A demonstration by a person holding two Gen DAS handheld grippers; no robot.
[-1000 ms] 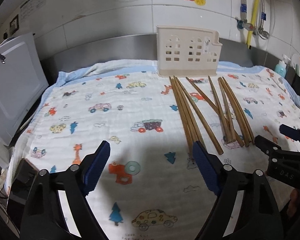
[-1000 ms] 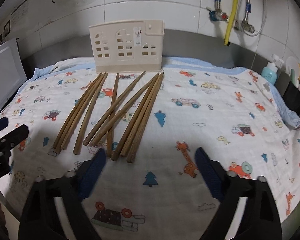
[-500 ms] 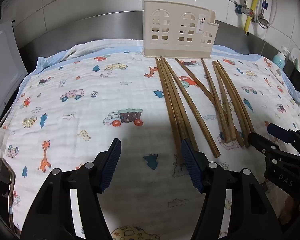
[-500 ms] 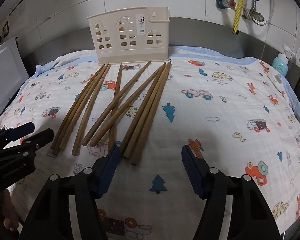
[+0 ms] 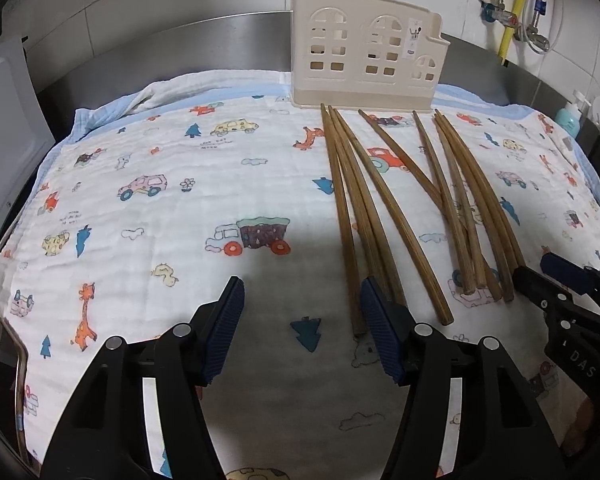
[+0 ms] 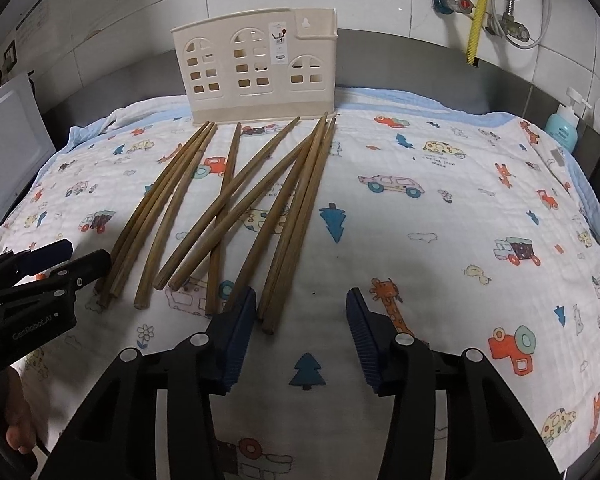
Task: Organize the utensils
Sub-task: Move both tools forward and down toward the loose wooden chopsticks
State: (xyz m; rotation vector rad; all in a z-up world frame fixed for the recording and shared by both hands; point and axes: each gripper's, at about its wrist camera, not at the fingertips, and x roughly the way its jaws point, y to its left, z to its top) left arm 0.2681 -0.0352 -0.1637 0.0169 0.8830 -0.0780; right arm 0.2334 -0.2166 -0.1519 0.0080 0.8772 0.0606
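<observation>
The brown wooden chopsticks (image 6: pixel 236 208) lie fanned across a white quilted cloth printed with cars, trees and giraffes (image 6: pixel 440 240), thin ends toward the cream plastic utensil holder with window-shaped cut-outs (image 6: pixel 256 68) standing at the far edge by the tiled wall. We hold the left gripper (image 5: pixel 302 324) low over the near cloth, blue pads apart around nothing, its right pad beside the leftmost sticks. Our right gripper (image 6: pixel 302 328) is closing with the rightmost sticks' thick ends just inside its left pad, untouched.
</observation>
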